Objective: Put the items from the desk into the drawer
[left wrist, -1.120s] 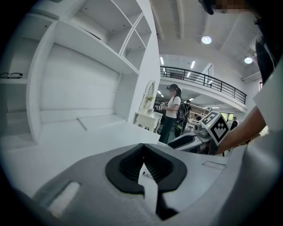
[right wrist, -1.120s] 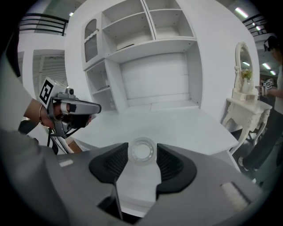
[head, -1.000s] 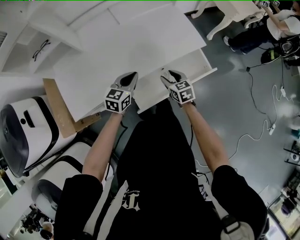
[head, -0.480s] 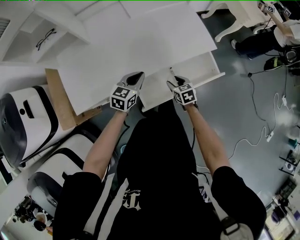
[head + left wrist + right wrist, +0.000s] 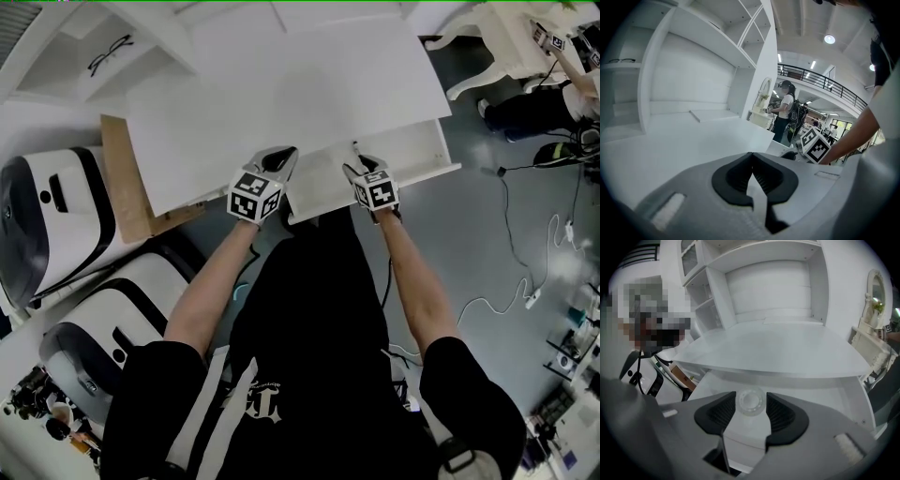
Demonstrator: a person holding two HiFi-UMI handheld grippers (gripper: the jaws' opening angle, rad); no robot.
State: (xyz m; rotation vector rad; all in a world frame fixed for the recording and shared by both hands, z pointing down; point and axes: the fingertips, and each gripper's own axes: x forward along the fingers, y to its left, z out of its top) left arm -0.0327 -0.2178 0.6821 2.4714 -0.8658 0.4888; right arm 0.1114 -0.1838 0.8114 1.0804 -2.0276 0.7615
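Right gripper view has the right gripper (image 5: 750, 412) with its jaws drawn in narrow on a small round pale knob (image 5: 751, 402), which sits squarely between the two ribbed pads and fills nearly all the gap. That knob belongs to the front of the drawer (image 5: 811, 394), whose white inside stretches away ahead of this gripper, beneath the front edge of the table (image 5: 778, 350). From the head view, the right gripper (image 5: 356, 161) meets the drawer (image 5: 412, 155) at its near edge, toward the end closest to the left gripper, and the drawer stands pulled out from under the table (image 5: 281, 94). The left gripper (image 5: 279, 159) hangs just beside its partner, apart from it, with its tip over the table's near edge right by the drawer's corner. Its own view shows the left gripper (image 5: 752, 174) with jaws pressed together and nothing between them, the flat white tabletop (image 5: 684, 145) running out ahead. Well ahead of it and off to its outer side, a pair of glasses (image 5: 110, 54) lies on a white shelf (image 5: 66, 66).
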